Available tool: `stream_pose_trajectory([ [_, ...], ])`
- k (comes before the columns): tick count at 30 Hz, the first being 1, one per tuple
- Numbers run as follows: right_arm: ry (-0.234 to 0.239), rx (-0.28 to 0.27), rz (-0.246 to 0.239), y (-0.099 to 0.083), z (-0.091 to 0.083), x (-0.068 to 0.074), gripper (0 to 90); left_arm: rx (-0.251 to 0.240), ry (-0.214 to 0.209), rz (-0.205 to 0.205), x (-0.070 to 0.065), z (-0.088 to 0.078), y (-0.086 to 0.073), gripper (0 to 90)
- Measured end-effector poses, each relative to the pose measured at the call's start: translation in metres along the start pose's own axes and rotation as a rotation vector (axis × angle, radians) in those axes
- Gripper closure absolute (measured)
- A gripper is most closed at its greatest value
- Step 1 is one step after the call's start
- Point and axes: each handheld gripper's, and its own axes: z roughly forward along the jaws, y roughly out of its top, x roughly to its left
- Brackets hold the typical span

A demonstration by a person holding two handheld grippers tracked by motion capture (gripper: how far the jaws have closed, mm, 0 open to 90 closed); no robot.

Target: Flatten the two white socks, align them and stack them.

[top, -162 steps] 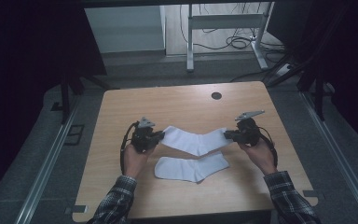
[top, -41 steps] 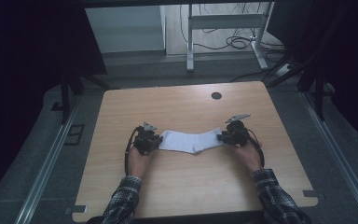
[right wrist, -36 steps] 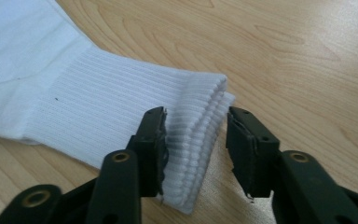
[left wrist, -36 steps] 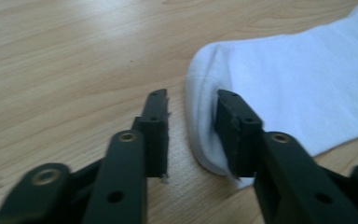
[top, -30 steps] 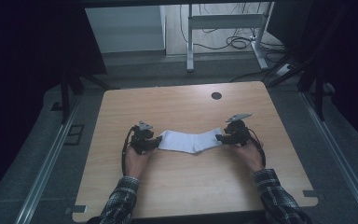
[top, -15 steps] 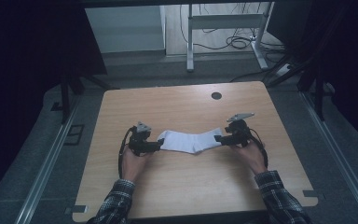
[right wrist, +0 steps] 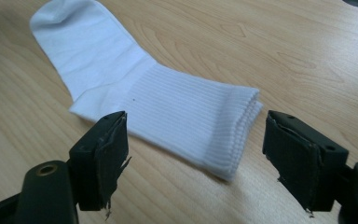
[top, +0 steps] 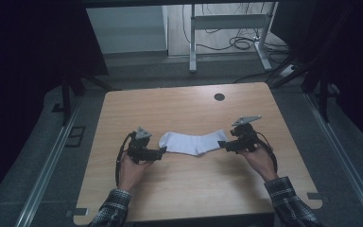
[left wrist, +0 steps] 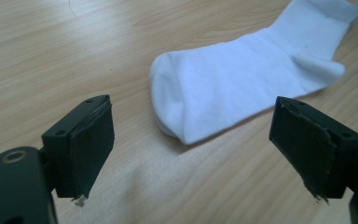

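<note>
- The socks (top: 193, 142) lie stacked flat at the middle of the table (top: 184, 189), one on the other: toe at 9 o'clock, cuff at 3 o'clock.
- The left hand-held gripper (top: 163, 151) sits just off the toe (left wrist: 168, 88), jaws wide apart after opening, nothing between them.
- The right hand-held gripper (top: 221, 143) is just off the cuff (right wrist: 233, 135), jaws also spread after opening and clear of the ribbing.
- The step looks like letting go of the laid pair. To do it well, lift both grippers straight off so no pad snags the cloth and drags the top sock out of line.
- The edges look well matched at the cuff; the toe shows a slight offset underneath.
- No containers on the table, just a dark round hole (top: 219, 97) at 1 o'clock from the socks.
</note>
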Motion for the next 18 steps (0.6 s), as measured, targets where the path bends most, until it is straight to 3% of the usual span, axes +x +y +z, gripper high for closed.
stream_pose_trajectory([
  [9, -0.010, -0.002, -0.036, -0.004, -0.023, 0.005, 18.8, -0.022, -0.024, -0.005, -0.006, -0.024, -0.012, 13.9],
  [18, -0.006, -0.006, -0.052, -0.022, -0.043, 0.007, 15.0, 0.003, -0.007, 0.018, -0.014, -0.039, -0.033, 13.7],
])
